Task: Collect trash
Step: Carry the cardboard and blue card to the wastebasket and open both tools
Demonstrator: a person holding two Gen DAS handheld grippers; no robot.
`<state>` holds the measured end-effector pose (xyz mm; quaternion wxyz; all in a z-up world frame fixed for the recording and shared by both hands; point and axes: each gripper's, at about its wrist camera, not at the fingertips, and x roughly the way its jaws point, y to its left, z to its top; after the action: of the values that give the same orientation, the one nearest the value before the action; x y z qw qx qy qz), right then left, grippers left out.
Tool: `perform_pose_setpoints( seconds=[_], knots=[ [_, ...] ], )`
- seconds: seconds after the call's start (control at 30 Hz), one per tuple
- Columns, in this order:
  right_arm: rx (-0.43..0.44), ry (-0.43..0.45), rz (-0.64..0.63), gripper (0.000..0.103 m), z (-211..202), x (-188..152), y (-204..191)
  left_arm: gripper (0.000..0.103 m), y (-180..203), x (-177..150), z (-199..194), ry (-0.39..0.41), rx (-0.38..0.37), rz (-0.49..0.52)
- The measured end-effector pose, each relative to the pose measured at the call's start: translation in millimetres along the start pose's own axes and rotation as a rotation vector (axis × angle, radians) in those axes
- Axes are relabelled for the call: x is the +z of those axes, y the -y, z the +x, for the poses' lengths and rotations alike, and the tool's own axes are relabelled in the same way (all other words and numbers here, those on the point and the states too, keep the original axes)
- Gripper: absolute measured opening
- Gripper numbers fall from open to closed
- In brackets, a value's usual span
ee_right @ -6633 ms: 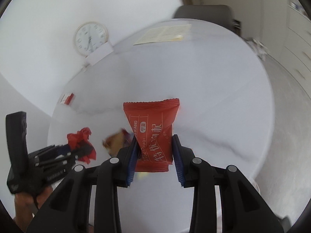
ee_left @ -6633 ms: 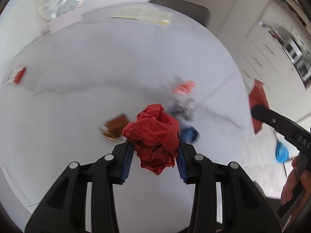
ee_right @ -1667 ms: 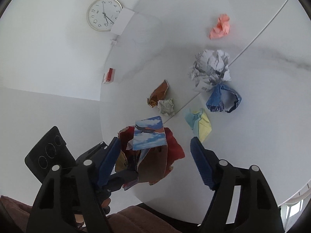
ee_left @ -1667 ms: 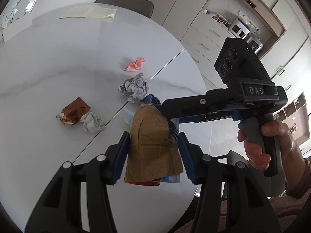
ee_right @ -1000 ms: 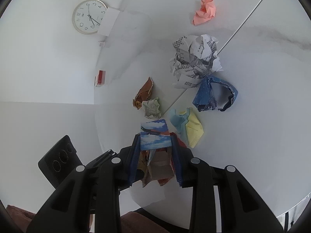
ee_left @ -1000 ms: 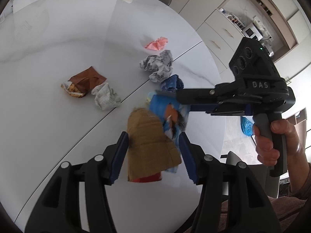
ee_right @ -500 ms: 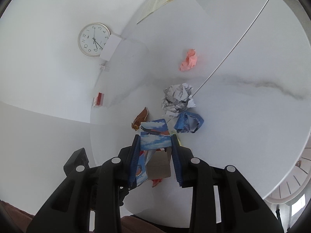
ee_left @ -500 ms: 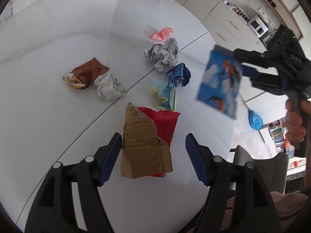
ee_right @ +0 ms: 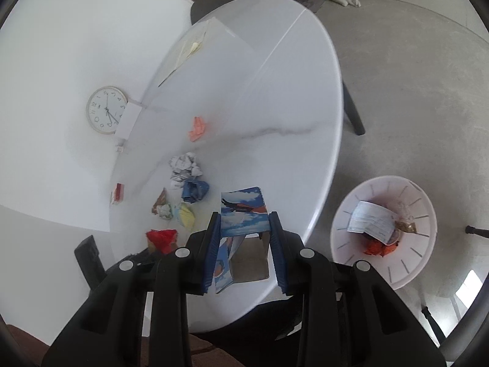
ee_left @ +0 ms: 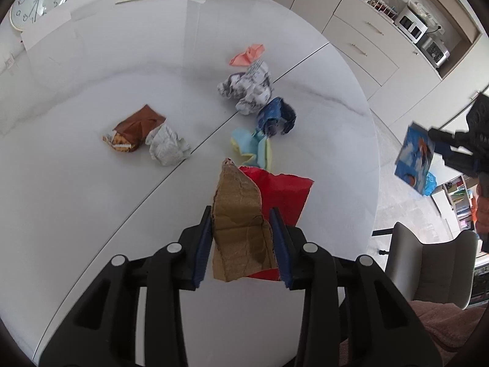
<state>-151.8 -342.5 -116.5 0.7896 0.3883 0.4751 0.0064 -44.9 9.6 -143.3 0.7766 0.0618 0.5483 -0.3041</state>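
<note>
The right claw [ee_right: 244,238] gripped a blue carton [ee_right: 244,212] beside the partly filled bin [ee_right: 383,229], the left claw [ee_left: 241,238] pinched cardboard [ee_left: 238,214] and a red wrapper [ee_left: 284,192], while six crumpled scraps (paper, wrappers) [ee_left: 247,87] lay ahead on the desk [ee_left: 91,183].

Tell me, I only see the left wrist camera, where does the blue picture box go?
Observer: The right gripper holds the blue picture box, and a white bin sits on the floor to its right.
Operator: Is the bin empty?
Observer: No. There is a face mask in it, on top of something orange-red.
Operator: Is the box over the bin?
Observer: Not yet. In the right wrist view it shows against the table edge, left of the bin.
</note>
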Motion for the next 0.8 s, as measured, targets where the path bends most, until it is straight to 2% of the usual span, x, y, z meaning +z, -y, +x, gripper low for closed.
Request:
perform_pose_setpoints(
  seconds=[0.1,0.2,0.37,0.4,0.43,0.5,0.6,0.7,0.8],
  knots=[
    [-0.118,0.024,-0.024,0.032,-17.0,-11.9,22.4,0.036,13.1,4.2,-14.0,0.026,-0.002,0.013],
    [-0.264,0.021,-0.080,0.032,-11.5,-23.3,44.3,0.036,25.0,12.0,-25.2,0.043,-0.027,0.023],
    [-0.439,-0.047,-0.141,0.034,51.4,-38.9,95.4,0.036,56.9,26.7,-36.8,0.053,-0.062,0.095],
    [-0.460,-0.067,-0.134,0.037,67.9,-41.0,107.3,0.036,63.3,28.9,-37.4,0.052,-0.069,0.108],
    [-0.463,-0.076,-0.123,0.050,78.3,-42.6,115.5,0.036,73.6,33.1,-37.2,0.052,-0.078,0.127],
    [-0.467,-0.084,-0.104,0.065,95.4,-44.8,131.5,0.036,90.5,38.3,-36.5,0.051,-0.097,0.156],
    [-0.476,-0.102,-0.063,0.070,96.9,-45.5,151.0,0.036,122.0,46.6,-28.7,0.044,-0.120,0.210],
    [-0.471,-0.050,-0.027,0.087,69.1,-41.9,157.4,0.036,157.6,52.8,-16.0,0.032,-0.140,0.273],
    [-0.522,0.030,-0.024,0.092,20.3,-38.8,153.7,0.036,196.5,57.5,-0.5,0.015,-0.189,0.327]
  ],
)
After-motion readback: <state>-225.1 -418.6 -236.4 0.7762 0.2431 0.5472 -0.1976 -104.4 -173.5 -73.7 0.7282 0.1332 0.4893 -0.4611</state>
